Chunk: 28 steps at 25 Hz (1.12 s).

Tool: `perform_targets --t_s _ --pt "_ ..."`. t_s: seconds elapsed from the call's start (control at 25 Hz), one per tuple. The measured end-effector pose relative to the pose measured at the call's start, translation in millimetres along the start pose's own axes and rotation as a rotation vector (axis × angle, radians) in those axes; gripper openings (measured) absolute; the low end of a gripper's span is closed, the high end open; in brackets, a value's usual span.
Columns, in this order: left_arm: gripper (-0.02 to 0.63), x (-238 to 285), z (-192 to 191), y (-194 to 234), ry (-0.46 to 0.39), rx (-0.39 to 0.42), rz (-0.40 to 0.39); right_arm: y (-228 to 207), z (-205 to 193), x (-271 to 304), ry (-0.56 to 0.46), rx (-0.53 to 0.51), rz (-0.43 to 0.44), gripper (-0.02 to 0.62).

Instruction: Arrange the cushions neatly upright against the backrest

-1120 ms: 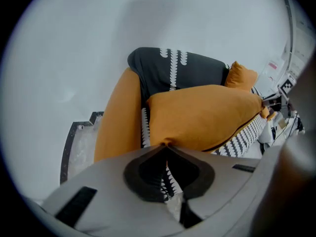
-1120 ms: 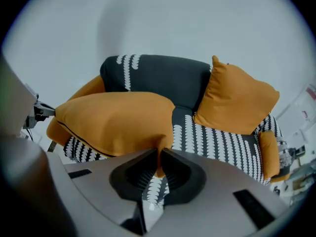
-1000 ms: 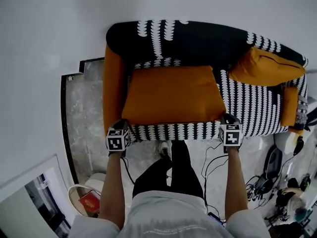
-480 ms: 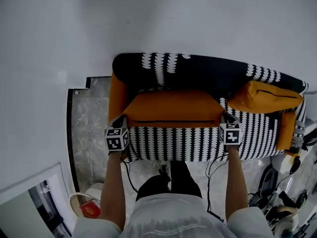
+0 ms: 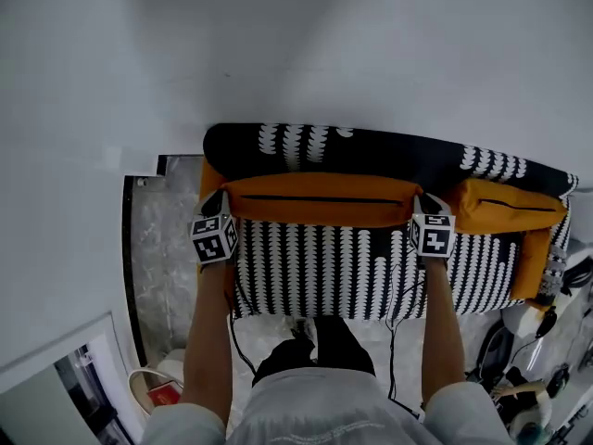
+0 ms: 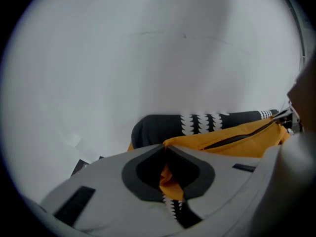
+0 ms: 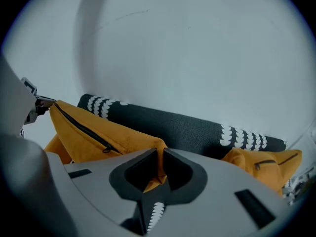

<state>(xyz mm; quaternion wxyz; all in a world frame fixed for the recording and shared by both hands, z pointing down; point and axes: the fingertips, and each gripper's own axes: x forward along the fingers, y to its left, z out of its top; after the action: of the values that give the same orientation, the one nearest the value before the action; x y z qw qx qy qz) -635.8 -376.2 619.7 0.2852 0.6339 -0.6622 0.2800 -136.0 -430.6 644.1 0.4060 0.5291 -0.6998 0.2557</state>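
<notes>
Sofa backrest (image 5: 371, 148): orange cushion (image 5: 320, 200) now upright, was flat.

Living-room corner, home-like.
Black-and-white sofa (image 5: 371, 146) with orange cushions (image 5: 320, 199) against the far white wall (image 5: 278, 44); marble-look floor (image 5: 157, 248), cables (image 5: 391, 350) at right.

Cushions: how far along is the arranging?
Done: smaller orange cushion looks upright against the black-and-white patterned backrest. In hand: large orange cushion, on edge at the backrest, pinched at its corners by left gripper and right gripper. Left: release, check it stands.
</notes>
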Motion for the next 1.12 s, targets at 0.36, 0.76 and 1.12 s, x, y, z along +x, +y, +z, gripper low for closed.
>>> perform_targets --t_s 0.36,0.76,1.12 --pt "0.026 45 40 11 -0.005 -0.099 0.044 -9 47 27 -0.031 -0.036 -0.028 0.041" --pt "0.129 13 61 9 -0.055 -0.176 0.033 -5 77 -24 -0.198 -0.030 -0.093 0.043" --pt "0.129 -55 54 -3 -0.156 -0.067 -0.022 14 79 -114 -0.315 0.023 -0.091 0.041"
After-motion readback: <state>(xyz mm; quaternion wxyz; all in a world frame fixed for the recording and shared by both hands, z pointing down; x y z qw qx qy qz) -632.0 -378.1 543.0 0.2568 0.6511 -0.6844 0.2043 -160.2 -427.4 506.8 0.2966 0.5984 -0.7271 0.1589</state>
